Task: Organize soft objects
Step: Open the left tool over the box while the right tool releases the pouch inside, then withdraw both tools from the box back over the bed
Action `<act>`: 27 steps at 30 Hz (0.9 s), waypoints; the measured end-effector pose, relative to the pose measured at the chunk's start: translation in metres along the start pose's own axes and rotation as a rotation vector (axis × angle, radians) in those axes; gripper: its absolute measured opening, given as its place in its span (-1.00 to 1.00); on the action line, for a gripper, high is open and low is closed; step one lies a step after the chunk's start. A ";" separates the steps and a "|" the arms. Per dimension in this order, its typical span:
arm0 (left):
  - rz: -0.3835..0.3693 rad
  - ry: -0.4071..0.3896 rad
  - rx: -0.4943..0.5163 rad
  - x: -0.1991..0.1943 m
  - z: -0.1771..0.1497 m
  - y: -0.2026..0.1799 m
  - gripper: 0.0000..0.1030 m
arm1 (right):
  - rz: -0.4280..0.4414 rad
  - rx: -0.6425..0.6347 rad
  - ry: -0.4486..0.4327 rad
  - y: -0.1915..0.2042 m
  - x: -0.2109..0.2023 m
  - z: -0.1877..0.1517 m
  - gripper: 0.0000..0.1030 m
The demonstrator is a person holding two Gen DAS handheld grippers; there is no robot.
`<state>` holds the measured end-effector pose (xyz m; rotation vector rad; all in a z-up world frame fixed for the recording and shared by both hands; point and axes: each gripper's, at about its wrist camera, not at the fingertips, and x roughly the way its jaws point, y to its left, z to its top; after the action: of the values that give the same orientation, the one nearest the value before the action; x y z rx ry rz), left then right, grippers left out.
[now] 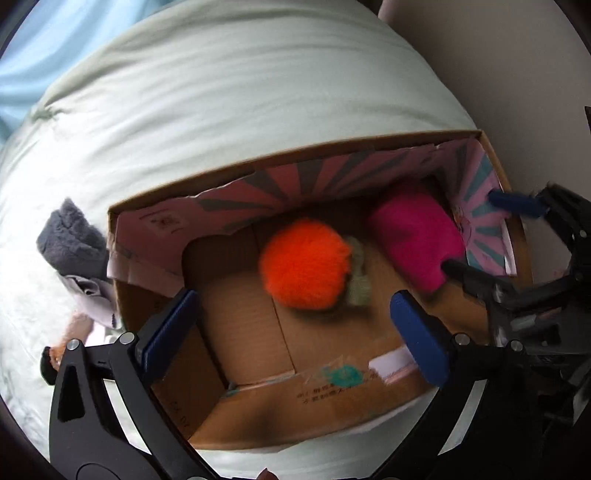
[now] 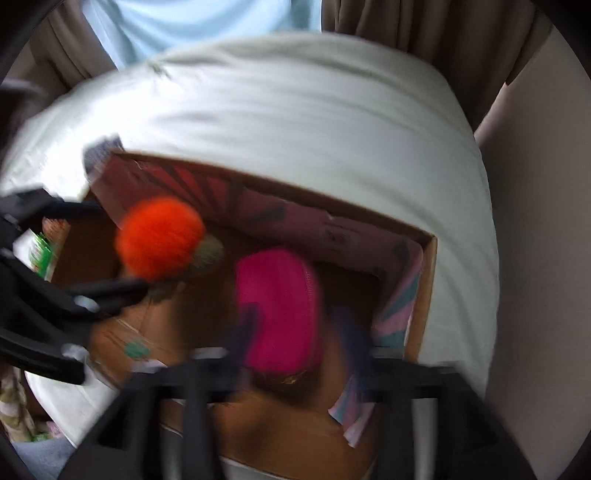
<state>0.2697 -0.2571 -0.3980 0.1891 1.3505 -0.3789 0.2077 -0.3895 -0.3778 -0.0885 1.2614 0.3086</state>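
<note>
Across the left wrist view: one cardboard box [image 1: 258, 402], open-topped, pink-and-grey striped lining on its inner walls, resting on a pale rumpled duvet [image 1: 221, 92]. Contents: one orange fluffy ball [image 1: 303, 264] near the middle of the box floor, a small pale-green soft piece [image 1: 360, 280] touching its right side; one magenta soft roll [image 1: 413, 240] in the far right corner. Left gripper [image 1: 295, 332]: blue-padded fingers spread wide above the near part of the box, nothing between them. Right gripper [image 1: 480, 236], seen at the right edge: fingers apart, one tip touching the near end of the magenta roll, the other over the box's right wall. Outside the box, left: one grey fleecy item [image 1: 70, 240] on the duvet. From the right wrist view, heavily blurred: same box [image 2: 424, 295] on the duvet [image 2: 295, 129]; magenta roll [image 2: 280, 306] lying between the right gripper's [image 2: 299, 332] parted fingers, whether either finger touches it cannot be told; orange ball [image 2: 159, 236] to the left, with the left gripper [image 2: 107, 247] open around it. Brown curtains [image 2: 424, 29] behind.
</note>
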 end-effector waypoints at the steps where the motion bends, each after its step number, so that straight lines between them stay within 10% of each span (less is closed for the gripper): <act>1: 0.002 0.003 0.000 -0.001 0.000 0.002 0.99 | 0.014 0.008 -0.017 -0.002 -0.002 0.000 0.81; 27: 0.053 -0.213 -0.040 -0.151 -0.054 0.009 0.99 | -0.075 0.140 -0.232 0.017 -0.147 -0.021 0.82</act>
<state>0.1980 -0.2066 -0.2631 0.1466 1.1398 -0.3183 0.1438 -0.4043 -0.2438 0.0197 1.0437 0.1603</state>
